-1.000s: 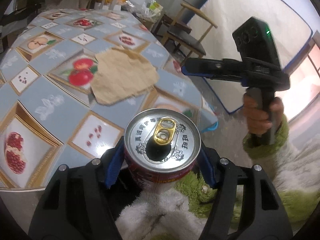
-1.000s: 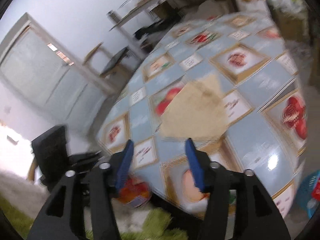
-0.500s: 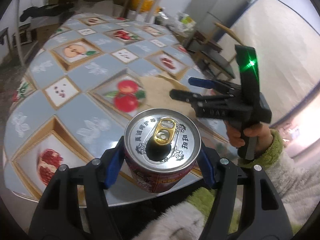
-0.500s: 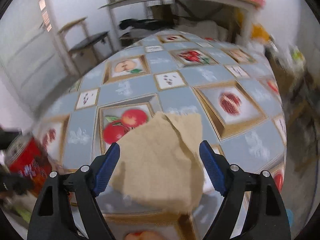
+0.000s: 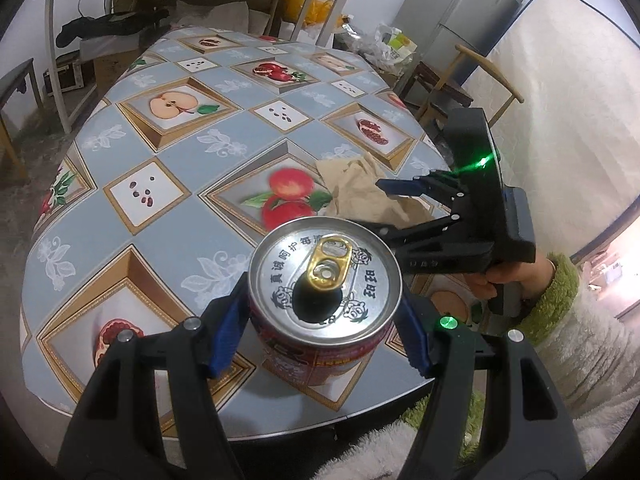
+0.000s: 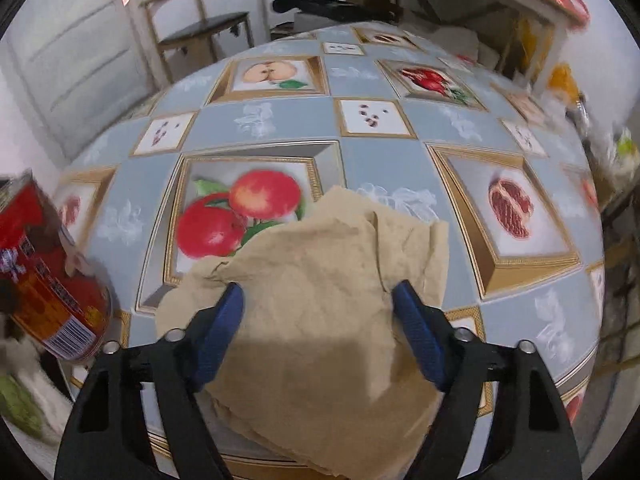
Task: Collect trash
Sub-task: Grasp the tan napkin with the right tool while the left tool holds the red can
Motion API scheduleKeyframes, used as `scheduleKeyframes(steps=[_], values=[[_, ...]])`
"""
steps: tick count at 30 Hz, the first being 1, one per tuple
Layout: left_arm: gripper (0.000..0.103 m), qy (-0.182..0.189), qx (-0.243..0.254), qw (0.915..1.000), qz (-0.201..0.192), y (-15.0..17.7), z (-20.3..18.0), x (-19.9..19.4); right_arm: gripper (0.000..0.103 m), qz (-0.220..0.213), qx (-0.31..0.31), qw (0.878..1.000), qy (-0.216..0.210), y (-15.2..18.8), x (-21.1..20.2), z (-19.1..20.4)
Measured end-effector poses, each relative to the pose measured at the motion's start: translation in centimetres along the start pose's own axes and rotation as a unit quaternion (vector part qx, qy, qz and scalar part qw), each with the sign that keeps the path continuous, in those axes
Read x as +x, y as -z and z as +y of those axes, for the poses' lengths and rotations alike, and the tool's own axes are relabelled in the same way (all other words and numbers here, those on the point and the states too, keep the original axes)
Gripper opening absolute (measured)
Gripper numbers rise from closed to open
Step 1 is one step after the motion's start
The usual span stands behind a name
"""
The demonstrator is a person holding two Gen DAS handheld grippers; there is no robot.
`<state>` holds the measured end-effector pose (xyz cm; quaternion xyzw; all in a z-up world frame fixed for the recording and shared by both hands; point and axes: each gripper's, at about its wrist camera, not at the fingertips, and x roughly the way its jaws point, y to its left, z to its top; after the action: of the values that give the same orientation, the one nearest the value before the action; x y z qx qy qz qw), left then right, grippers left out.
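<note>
My left gripper [image 5: 324, 312] is shut on a red drink can [image 5: 324, 280] with an opened gold tab, held upright above the table's near edge. The can also shows at the left of the right wrist view [image 6: 44, 276]. A crumpled tan paper napkin [image 6: 320, 300] lies on the table near its edge. My right gripper [image 6: 320, 320] is open, its blue-padded fingers on either side of the napkin, just over it. In the left wrist view the right gripper [image 5: 404, 208] reaches over the napkin [image 5: 360, 192] from the right.
The round table [image 5: 140, 152] has a blue-grey oilcloth with fruit pictures. Wooden chairs [image 5: 460, 88] stand beyond it, with a fridge [image 5: 460, 12] and a mattress [image 5: 568, 100] at the right. A shelf frame with clutter stands at the back.
My right gripper has moved forward and down over the napkin, which now lies between its open fingers. My left gripper with the can has moved in over the table edge.
</note>
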<state>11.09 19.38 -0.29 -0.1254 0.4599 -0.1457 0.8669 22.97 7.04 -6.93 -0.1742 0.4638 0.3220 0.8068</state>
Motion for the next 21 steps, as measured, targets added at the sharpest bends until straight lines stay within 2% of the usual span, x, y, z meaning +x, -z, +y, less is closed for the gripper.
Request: scheduleKeyframes(steps=[14,21], values=[[0.063,-0.021,0.018,0.9996,0.000,0.0,-0.9,1.4,0.012,-0.010,0.103,0.993,0.049,0.2,-0.4,-2.3],[0.063,-0.036,0.029,0.9989,-0.003,0.0,-1.4,1.6,0.008,-0.022,0.145,0.988,0.043,0.7,-1.0,-3.1]])
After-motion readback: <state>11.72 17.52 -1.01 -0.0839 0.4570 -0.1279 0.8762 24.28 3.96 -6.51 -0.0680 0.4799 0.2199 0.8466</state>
